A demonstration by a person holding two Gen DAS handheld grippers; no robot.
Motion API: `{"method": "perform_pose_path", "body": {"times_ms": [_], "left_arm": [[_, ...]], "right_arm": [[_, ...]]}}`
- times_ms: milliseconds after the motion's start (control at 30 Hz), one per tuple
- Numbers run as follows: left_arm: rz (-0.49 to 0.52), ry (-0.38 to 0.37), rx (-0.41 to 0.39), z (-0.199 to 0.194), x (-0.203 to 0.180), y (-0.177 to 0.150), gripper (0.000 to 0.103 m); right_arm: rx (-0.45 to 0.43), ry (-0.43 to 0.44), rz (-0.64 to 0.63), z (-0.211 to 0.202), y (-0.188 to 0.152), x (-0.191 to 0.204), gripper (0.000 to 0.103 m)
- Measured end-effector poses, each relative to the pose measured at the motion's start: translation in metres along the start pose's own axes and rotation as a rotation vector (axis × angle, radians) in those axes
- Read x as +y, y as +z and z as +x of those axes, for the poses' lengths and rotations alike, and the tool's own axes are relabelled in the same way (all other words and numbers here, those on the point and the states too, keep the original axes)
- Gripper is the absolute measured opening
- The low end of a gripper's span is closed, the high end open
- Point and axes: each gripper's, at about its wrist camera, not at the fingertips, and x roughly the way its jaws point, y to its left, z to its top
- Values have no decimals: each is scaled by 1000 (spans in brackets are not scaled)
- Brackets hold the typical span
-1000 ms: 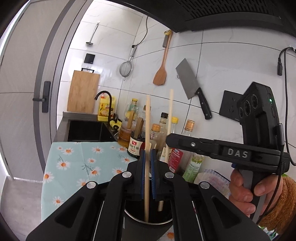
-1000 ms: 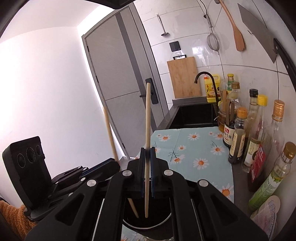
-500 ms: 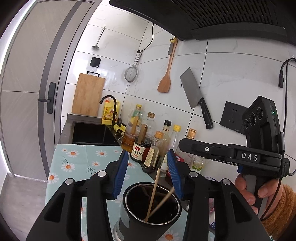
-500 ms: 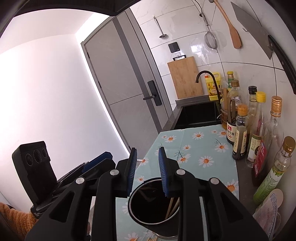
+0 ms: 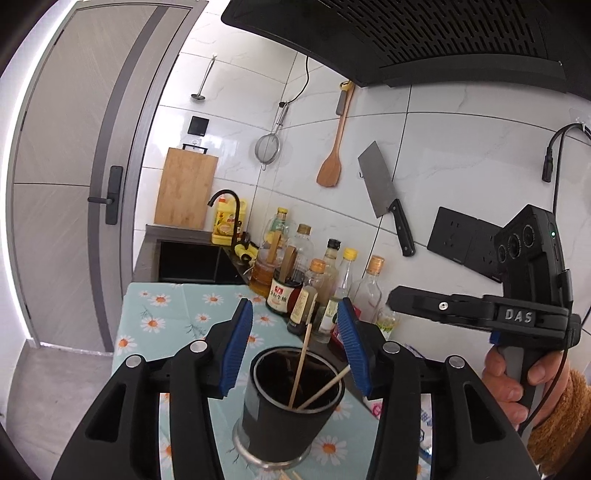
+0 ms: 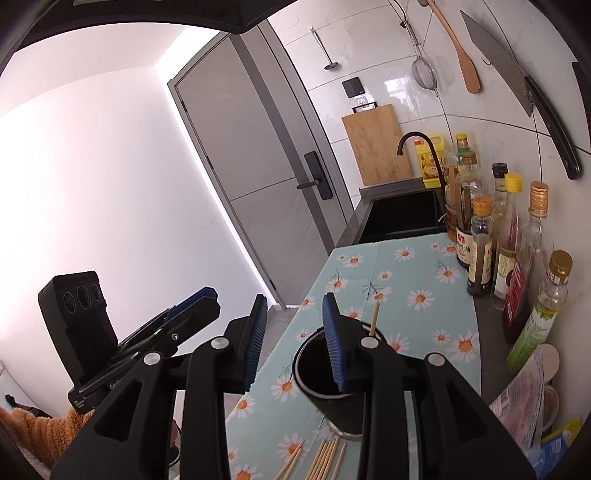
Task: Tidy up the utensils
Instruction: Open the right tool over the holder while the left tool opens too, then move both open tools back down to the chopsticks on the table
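A black utensil cup (image 5: 288, 413) stands on the daisy-print cloth (image 5: 166, 317) with two wooden chopsticks (image 5: 301, 363) leaning inside it. My left gripper (image 5: 295, 310) hangs just above and behind the cup. Its jaws are opening and nothing is between the blue pads (image 5: 238, 350). From the right, my right gripper (image 6: 293, 314) sits over the same cup (image 6: 314, 373), also opening and empty. One chopstick tip (image 6: 375, 319) pokes up past its right finger. Several loose chopsticks (image 6: 323, 459) lie on the cloth in front of the cup. Each gripper shows in the other's view: right gripper (image 5: 395, 299), left gripper (image 6: 199, 301).
A row of sauce and oil bottles (image 5: 314, 291) lines the tiled wall behind the cup. Beyond lie the black sink (image 5: 192, 262), faucet (image 5: 225, 199) and cutting board (image 5: 186, 190). A cleaver (image 5: 380, 192) hangs on the wall under a range hood (image 5: 424, 33). Packets (image 6: 524, 402) sit at the right.
Both grippers were shut on upright chopsticks over the cup. They opened, the chopsticks dropped into the cup, and both grippers drew back and upward.
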Motion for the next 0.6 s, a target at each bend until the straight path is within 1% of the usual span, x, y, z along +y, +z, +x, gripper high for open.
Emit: {"method": "perform_pose_path", "body": {"times_ms": [67,133,200,267,333,400,467,500,600], "left_arm": [[-5,-6,13,-7,-1,-1,47],[1,8,36,-14,-3,-2,47],[-4,15,55,-20,-3,-6,47],[-25,26,93,-25,-2,-11,48],[-39,32,120,-27,-1,-18,48],[-48,41,157,-30,-1,-28,48],[-58,50,204,-29,-1,-39,48],[-64,53,228,-28,0,-45,48],[-92,71,299,-25,1,-61,48]], "right_arm": [[28,6,2,-5,-4,6,33],[64,-8,0,-6,-9,11,33],[99,0,-2,-6,-15,16,33],[146,-29,-13,-3,-25,22,33],[190,-25,-11,0,-35,24,33],[235,-40,-16,5,-48,25,33],[294,-48,-9,13,-62,23,33],[337,-56,-3,19,-71,21,33],[436,-47,20,34,-90,15,33]]}}
